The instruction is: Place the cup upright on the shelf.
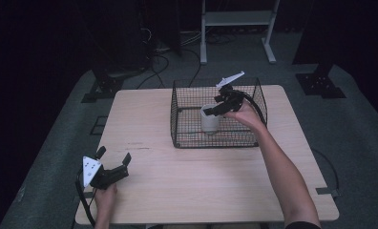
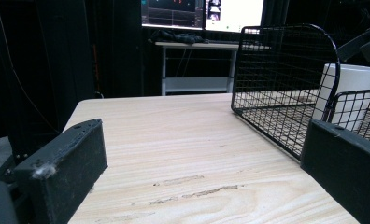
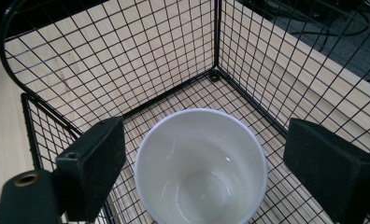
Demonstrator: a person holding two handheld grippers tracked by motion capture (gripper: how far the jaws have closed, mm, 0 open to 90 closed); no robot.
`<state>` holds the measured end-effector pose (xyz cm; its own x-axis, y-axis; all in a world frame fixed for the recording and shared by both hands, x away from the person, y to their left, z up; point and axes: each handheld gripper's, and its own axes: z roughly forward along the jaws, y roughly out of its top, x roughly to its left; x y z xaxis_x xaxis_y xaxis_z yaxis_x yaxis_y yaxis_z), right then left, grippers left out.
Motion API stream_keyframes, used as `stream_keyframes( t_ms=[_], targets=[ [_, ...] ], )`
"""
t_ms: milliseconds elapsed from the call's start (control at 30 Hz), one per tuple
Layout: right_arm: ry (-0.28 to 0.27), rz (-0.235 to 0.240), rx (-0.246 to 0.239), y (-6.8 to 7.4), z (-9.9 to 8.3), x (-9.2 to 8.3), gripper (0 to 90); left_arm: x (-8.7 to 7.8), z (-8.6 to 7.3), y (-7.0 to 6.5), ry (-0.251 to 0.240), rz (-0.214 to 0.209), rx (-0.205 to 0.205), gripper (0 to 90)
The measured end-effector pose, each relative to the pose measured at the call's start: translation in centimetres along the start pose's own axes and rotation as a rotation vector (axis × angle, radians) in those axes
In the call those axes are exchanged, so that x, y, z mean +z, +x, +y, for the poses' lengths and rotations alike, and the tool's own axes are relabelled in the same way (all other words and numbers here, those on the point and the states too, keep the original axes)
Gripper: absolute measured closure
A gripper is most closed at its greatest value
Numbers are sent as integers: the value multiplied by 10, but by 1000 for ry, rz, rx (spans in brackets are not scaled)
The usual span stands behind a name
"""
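A white cup (image 1: 209, 119) stands upright and empty inside a black wire basket (image 1: 215, 139) on the far half of the wooden table (image 1: 201, 183). My right gripper (image 1: 215, 109) reaches into the basket from the right, just above the cup's rim. In the right gripper view its jaws (image 3: 206, 133) stand either side of the cup (image 3: 201, 168), apart from its wall, so the gripper is open. My left gripper (image 1: 114, 155) rests low near the table's front left corner, open and with nothing between its jaws (image 2: 204, 135). From there the basket (image 2: 281, 79) and the cup (image 2: 346, 93) lie ahead to the right.
A grey metal shelf frame (image 1: 237, 19) stands on the floor beyond the table. Black stand bases (image 1: 101, 88) (image 1: 320, 86) sit at either far corner. Lit monitors (image 2: 202, 11) sit on a desk in the dark background. Bare tabletop stretches between the left gripper and the basket.
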<state>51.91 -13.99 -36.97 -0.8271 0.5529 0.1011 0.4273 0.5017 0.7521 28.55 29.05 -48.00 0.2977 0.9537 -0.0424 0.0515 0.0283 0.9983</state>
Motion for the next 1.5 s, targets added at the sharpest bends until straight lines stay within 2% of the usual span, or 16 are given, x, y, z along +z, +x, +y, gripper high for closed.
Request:
stream_keyframes(
  t_ms=[200,400,767,1500],
  targets=[
    [-49,5,19,3,0,-14,128,0,0,0,3,-1,2,0],
    [-71,3,36,3,-3,-25,129,0,0,0,3,0,-2,0],
    [-75,-9,44,2,-8,-38,130,0,0,-1,6,2,1,0],
    [-93,-9,53,11,-24,-59,132,0,0,-1,8,4,2,0]
  ],
)
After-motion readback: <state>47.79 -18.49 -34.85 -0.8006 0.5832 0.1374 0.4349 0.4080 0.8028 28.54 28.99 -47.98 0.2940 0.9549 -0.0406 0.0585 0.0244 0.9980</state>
